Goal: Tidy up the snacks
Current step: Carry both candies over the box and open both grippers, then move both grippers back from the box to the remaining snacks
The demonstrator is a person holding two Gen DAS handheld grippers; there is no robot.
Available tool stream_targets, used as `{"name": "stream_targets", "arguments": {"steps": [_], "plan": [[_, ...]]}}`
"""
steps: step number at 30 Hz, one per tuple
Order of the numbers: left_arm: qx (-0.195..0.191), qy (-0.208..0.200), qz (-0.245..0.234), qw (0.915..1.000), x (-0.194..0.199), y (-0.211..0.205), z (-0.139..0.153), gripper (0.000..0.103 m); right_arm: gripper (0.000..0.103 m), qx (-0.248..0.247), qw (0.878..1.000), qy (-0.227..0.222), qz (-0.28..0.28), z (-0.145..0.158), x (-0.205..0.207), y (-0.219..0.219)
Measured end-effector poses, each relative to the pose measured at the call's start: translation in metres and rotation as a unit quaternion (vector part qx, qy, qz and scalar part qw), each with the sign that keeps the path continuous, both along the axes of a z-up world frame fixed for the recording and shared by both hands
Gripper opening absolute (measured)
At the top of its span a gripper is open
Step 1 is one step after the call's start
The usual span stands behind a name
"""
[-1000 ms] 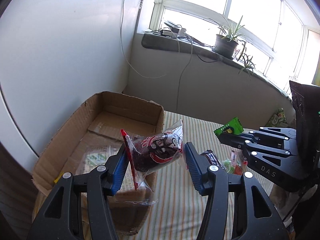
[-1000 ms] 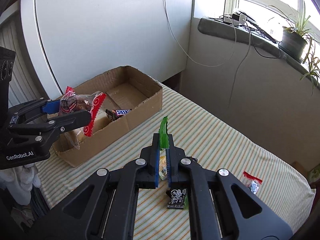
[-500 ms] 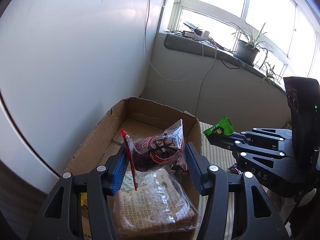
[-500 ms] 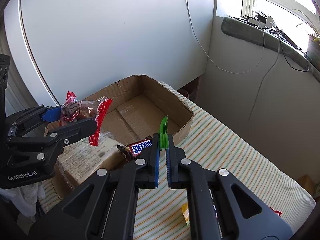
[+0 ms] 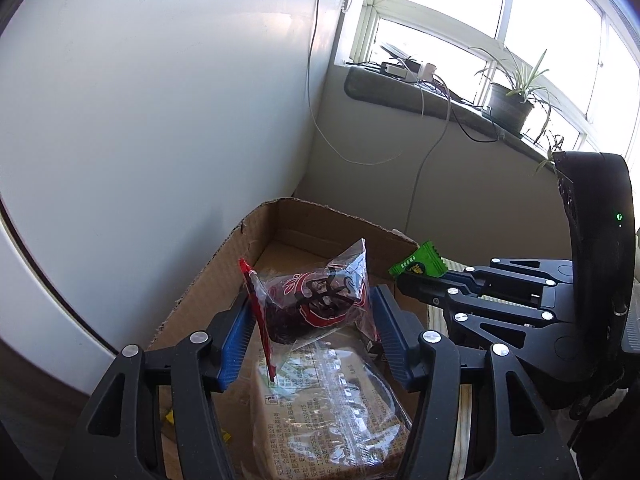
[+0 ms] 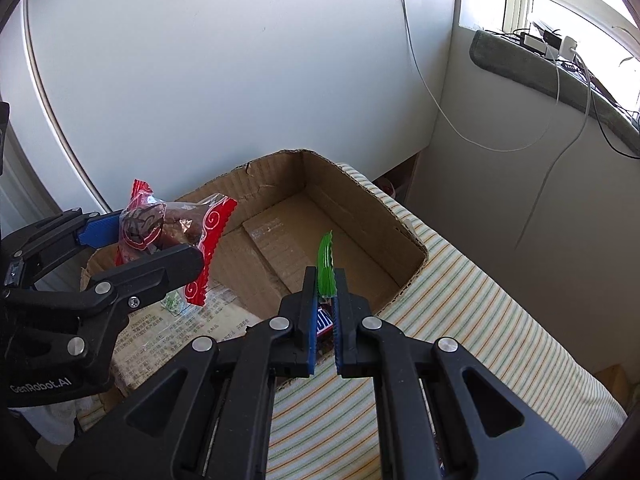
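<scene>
My left gripper (image 5: 312, 296) holds a clear snack packet with red print (image 5: 316, 312) in the air over the near end of the open cardboard box (image 5: 280, 220). Its jaws are opening, and the pads still touch the packet's sides. My right gripper (image 6: 325, 280) pinches a small green candy packet (image 6: 325, 256) at its fingertips, above the box's near rim (image 6: 404, 288). Those jaws are opening a little too, with the packet upright between them. Each gripper shows in the other's view: the left gripper (image 6: 148, 240) with its packet (image 6: 160, 228), the right gripper (image 5: 404, 280) with the green packet (image 5: 418, 266).
Inside the box lie a large wrapped brown block (image 5: 328, 412) and a chocolate bar (image 6: 324, 322). The box sits on a striped tablecloth (image 6: 460, 320) in a corner by a white wall. A windowsill behind carries a potted plant (image 5: 510, 104) and cables.
Both grippers have moved left from over the striped table to above the box, each carrying its packet. The right jaws now show a thin gap below the green packet.
</scene>
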State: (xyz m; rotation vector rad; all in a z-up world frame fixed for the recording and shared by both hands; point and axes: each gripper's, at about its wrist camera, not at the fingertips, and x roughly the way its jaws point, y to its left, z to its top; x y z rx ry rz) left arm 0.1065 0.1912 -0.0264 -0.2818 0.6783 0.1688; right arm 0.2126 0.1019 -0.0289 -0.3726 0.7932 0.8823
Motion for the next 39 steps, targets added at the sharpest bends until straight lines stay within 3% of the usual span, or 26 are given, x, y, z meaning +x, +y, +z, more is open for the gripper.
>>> {"name": "stream_targets", "arguments": {"steps": [1, 2, 4, 7, 10, 23, 24, 26, 39], "plan": [[0.0, 0.001, 0.002, 1.0, 0.0, 0.001, 0.0, 0.061, 0.023, -0.001, 1.0, -0.003, -0.001, 0.0, 0.0, 0.0], [0.0, 0.0, 0.005, 1.0, 0.0, 0.003, 0.0, 0.063, 0.045, -0.001, 1.0, -0.008, -0.003, 0.001, -0.001, 0.0], [-0.001, -0.002, 0.008, 1.0, -0.001, 0.004, 0.001, 0.065, 0.061, 0.003, 1.0, -0.018, -0.006, 0.004, -0.002, -0.002], [0.004, -0.003, 0.012, 0.9999, -0.002, 0.004, 0.004, 0.065, 0.063, 0.007, 1.0, -0.02, -0.009, 0.007, -0.002, -0.004], [0.006, -0.006, 0.014, 0.9999, -0.003, 0.004, 0.006, 0.065, 0.075, 0.002, 1.0, -0.028, -0.013, 0.009, -0.003, -0.006], [0.012, -0.019, 0.011, 0.9997, -0.015, -0.01, 0.021, 0.065, 0.092, -0.01, 0.999, -0.043, -0.023, 0.021, -0.014, -0.029], [0.012, -0.021, 0.009, 0.9997, -0.017, -0.013, 0.022, 0.069, 0.092, -0.009, 0.999, -0.046, -0.025, 0.022, -0.016, -0.034], [0.014, -0.026, 0.004, 0.9996, -0.021, -0.019, 0.023, 0.075, 0.092, -0.009, 0.998, -0.051, -0.03, 0.026, -0.02, -0.047], [-0.002, -0.027, -0.059, 0.9979, -0.029, -0.079, 0.019, 0.075, 0.096, 0.008, 0.992, -0.061, -0.107, 0.041, -0.033, -0.166]]}}
